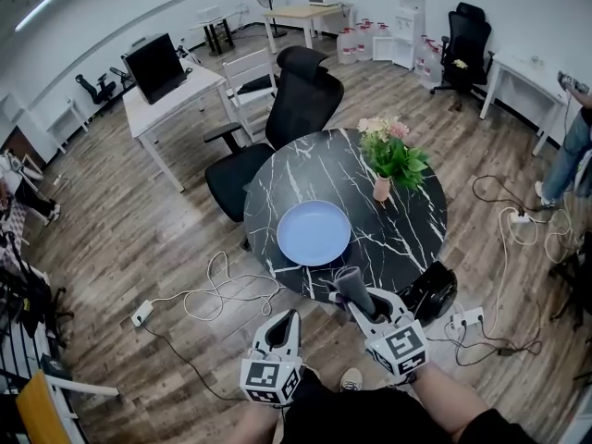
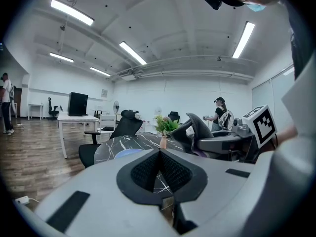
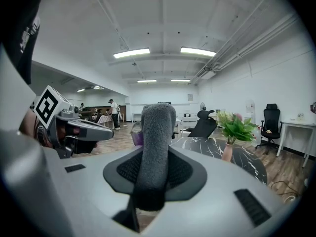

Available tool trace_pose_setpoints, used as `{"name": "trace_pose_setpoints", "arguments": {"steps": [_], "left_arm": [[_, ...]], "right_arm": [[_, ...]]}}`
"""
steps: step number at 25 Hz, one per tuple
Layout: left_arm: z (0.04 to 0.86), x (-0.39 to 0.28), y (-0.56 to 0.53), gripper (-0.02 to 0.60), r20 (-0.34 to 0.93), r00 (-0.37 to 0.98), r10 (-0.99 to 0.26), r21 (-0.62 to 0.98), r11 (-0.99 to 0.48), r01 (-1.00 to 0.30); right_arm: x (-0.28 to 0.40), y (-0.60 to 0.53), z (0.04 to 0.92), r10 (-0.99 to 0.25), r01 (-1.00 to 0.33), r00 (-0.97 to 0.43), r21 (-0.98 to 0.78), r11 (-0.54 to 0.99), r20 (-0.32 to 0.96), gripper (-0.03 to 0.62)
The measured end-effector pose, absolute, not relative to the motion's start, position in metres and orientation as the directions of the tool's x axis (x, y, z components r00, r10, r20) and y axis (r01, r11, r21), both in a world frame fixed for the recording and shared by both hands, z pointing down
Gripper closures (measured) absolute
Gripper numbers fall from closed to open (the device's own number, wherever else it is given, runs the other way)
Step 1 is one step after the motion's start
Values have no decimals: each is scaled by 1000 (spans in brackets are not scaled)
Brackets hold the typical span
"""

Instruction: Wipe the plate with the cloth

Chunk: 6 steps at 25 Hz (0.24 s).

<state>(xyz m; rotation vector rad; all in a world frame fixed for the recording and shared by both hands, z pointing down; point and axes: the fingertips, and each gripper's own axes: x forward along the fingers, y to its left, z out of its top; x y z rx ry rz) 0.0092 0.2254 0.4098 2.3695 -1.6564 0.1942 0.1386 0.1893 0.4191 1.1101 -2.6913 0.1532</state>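
- Right gripper (image 3: 151,177): the jaws are clamped on a grey cloth (image 3: 156,132). The cloth stands up between the pads as a rolled, fuzzy column, and its top end rises well above the jaw tips.
- Left gripper (image 2: 160,171): the jaws are pressed together, pad against pad, with nothing between them.
- Relative position: in the head view the two grippers sit side by side in front of the person, both pointing toward the table (image 1: 412,239). The left one is apart from the right one and slightly nearer the person.
- Right gripper placement: its tip and the cloth are at the near edge of the table. Whether the cloth touches the tabletop cannot be determined.
- Left gripper placement: it is held off the near edge of the table, over the wooden floor (image 1: 139,239).
- Plate (image 1: 314,232): light blue, round and lying flat on the round black marble-patterned tabletop. It sits in the near half, left of centre, close to the near edge. The cloth is near the plate's near-right rim but not on it.
- Vase (image 1: 382,189): pink, upright and holding green foliage with pale flowers. It stands toward the far-right part of the tabletop, apart from the plate.
- Surroundings: a black office chair (image 1: 287,118) stands against the far-left edge of the table. White cables (image 1: 217,294) lie on the floor off the near-left edge.
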Motion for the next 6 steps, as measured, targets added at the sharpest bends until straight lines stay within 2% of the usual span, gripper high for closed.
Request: {"name": "trace_pose_setpoints", "arguments": {"steps": [6], "left_arm": [[411,14,232,563,245,350,-904,124,-329,-936]], "right_arm": [[141,197,419,-681,-704,-691,-9,710,241,482]]}}
